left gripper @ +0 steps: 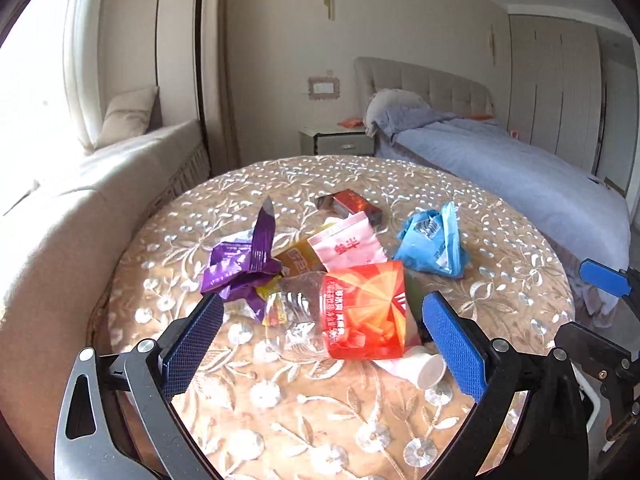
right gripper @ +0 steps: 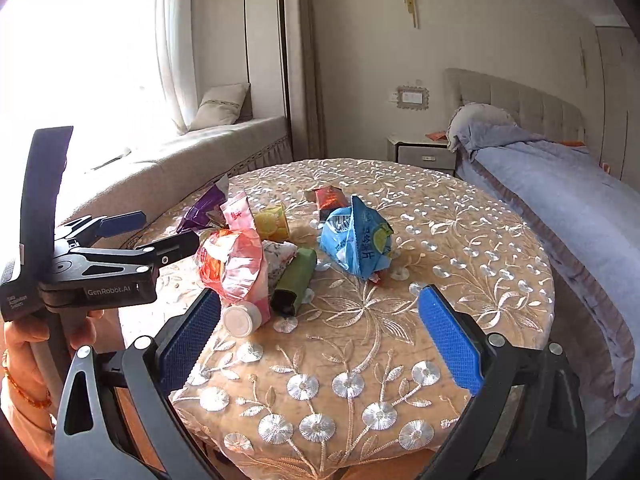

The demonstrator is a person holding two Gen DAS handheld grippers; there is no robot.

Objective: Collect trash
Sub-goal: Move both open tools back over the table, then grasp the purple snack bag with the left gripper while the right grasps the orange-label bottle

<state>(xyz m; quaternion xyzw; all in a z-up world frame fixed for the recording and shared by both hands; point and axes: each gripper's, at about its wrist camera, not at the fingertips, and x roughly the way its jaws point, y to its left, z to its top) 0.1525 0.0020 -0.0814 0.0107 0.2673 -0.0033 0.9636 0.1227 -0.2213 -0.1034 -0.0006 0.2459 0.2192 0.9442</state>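
Observation:
A pile of trash lies on the round table (left gripper: 320,420). My left gripper (left gripper: 324,300) is open, and a crushed clear bottle with an orange-red label (left gripper: 360,316) lies on the cloth between its blue fingers. I cannot tell whether the pads touch it. Behind it are a purple wrapper (left gripper: 240,268), a pink sachet (left gripper: 348,248), a blue bag (left gripper: 432,244) and a red-brown box (left gripper: 348,204). My right gripper (right gripper: 318,298) is open and holds nothing, nearer than the blue bag (right gripper: 356,240). A green pack (right gripper: 296,280) lies by the bottle (right gripper: 232,264), whose white cap (right gripper: 240,320) faces it.
The table carries a gold embroidered cloth (right gripper: 360,380). A bed with a blue cover (right gripper: 580,208) runs along the right, and a nightstand (right gripper: 424,156) stands behind. A cushioned window seat (left gripper: 100,184) lies to the left. A hand (right gripper: 24,360) holds the left gripper (right gripper: 170,228).

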